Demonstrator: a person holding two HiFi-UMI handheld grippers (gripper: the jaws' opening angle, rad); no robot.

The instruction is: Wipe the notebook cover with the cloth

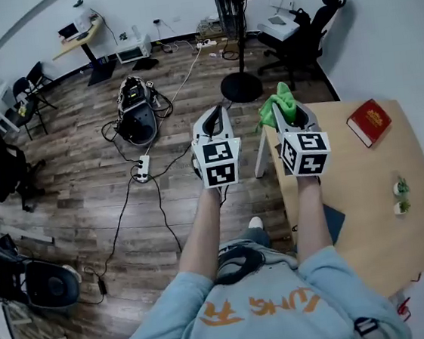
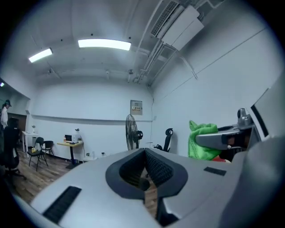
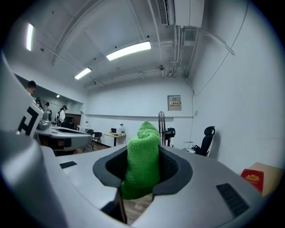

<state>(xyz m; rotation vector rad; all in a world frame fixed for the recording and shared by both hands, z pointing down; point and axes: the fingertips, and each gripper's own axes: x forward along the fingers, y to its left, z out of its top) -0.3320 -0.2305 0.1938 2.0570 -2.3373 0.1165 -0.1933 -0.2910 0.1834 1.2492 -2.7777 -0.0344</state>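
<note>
A red notebook (image 1: 369, 122) lies closed at the far right of the light wooden table (image 1: 368, 208); it also shows low right as the notebook (image 3: 252, 178) in the right gripper view. My right gripper (image 1: 291, 107) is held up over the table's left end, shut on a green cloth (image 1: 277, 106) that sticks out past its tips. In its own view the right gripper (image 3: 142, 153) clamps the cloth (image 3: 143, 162) between the jaws. My left gripper (image 1: 210, 116) hangs beside it over the floor, level with it. The left gripper (image 2: 144, 153) is shut with nothing in it.
A standing fan (image 1: 233, 18) and a black office chair (image 1: 310, 28) are beyond the table. Cables and a power strip (image 1: 143, 169) run across the wooden floor. A small green item (image 1: 401, 195) sits near the table's right edge, a dark blue thing (image 1: 332, 221) at its near-left edge.
</note>
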